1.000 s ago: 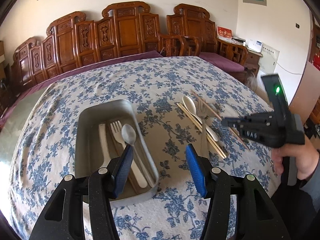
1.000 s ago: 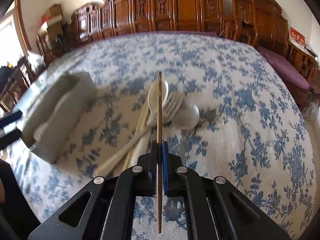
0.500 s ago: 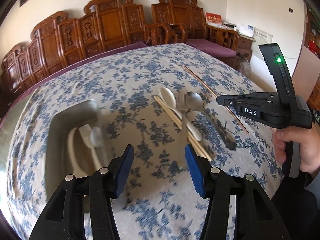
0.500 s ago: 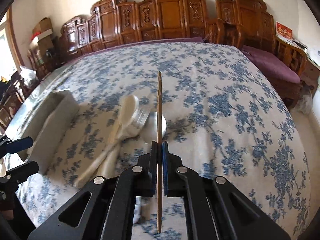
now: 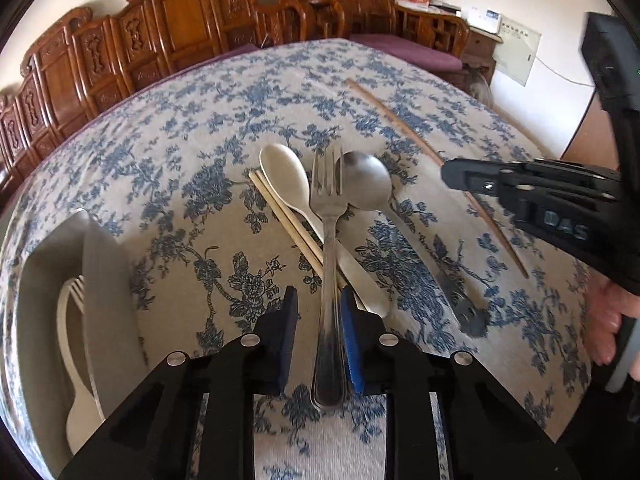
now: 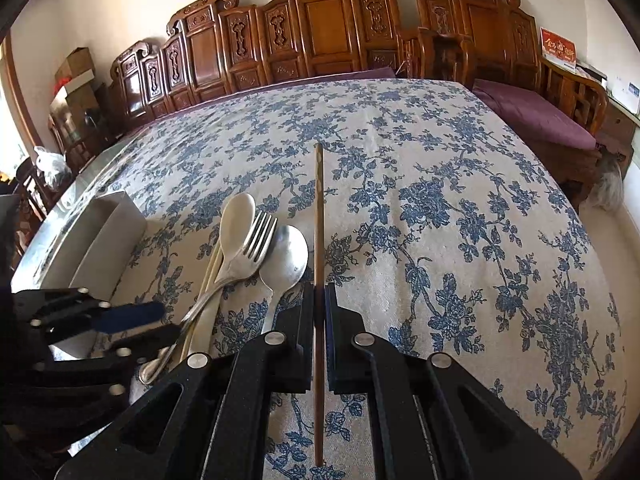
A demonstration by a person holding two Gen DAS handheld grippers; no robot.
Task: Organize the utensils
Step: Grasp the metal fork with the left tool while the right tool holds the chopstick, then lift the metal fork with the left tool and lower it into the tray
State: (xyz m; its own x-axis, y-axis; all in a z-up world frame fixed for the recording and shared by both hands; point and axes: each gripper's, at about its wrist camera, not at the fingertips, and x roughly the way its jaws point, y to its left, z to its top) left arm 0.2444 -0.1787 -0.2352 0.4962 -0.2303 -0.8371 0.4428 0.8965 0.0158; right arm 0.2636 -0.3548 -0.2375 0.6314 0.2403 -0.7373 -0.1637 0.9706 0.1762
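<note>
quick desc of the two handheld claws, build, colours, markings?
Both claws share one build: matte speckled black plastic linkage arms with silver round pivot screws and flat blue pads on the fingers. The left claw shows this best up close. Seen side-on from the left wrist view, the right claw has a boxy black body with raised "DAS" lettering and a tall black block on top. No cables visible; a grey sleeve edge shows at the hand.

My fork [image 5: 329, 216] and spoon [image 5: 366, 182] are glossy metal; the second spoon [image 5: 285, 174] is matt cream plastic. The tablecloth [image 6: 440, 208] is woven cloth, the chopstick [image 6: 319, 216] smooth wood.
</note>
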